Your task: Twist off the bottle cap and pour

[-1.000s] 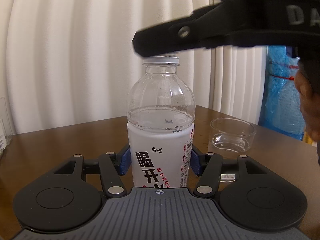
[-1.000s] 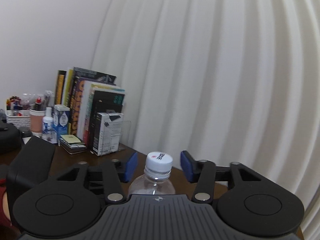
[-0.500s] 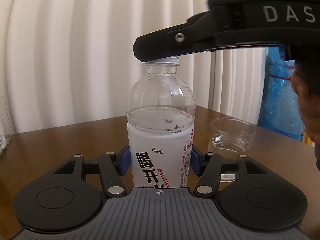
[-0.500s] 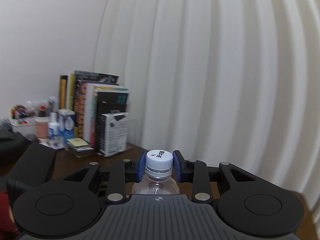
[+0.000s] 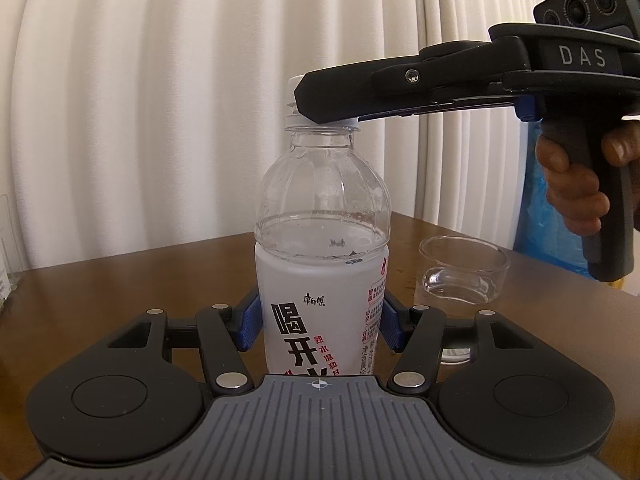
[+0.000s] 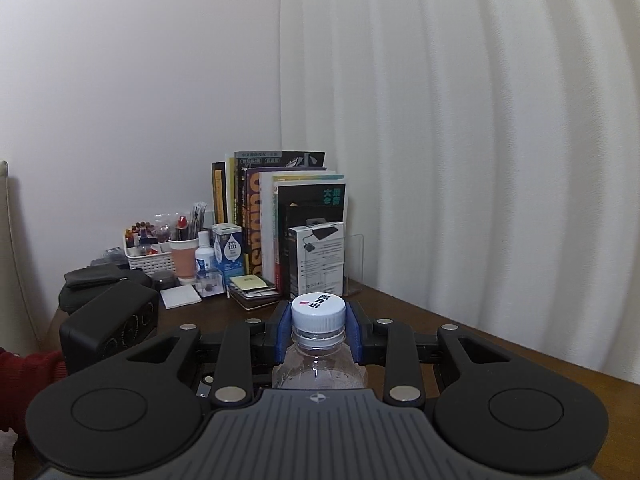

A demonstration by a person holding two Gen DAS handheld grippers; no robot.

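A clear water bottle (image 5: 322, 264) with a white label stands upright on the brown table (image 5: 120, 280). My left gripper (image 5: 318, 326) is shut on its labelled body, blue pads on both sides. The white cap (image 6: 318, 312) sits on the bottle neck. My right gripper (image 6: 319, 330) is shut on the cap, blue pads touching both sides. In the left wrist view the right gripper (image 5: 316, 100) comes in from the right and covers most of the cap. A clear plastic cup (image 5: 464, 270) stands right of the bottle.
A row of books (image 6: 280, 216), a white box (image 6: 318, 258), a basket of pens (image 6: 148, 256) and small bottles stand at the table's far left corner. A white curtain (image 6: 480, 160) hangs behind. A blue plastic bag (image 5: 556, 220) is at the right.
My right gripper came down around the cap and closed on it from open. It then swung round the bottle with the cap. The left gripper and bottle stayed put.
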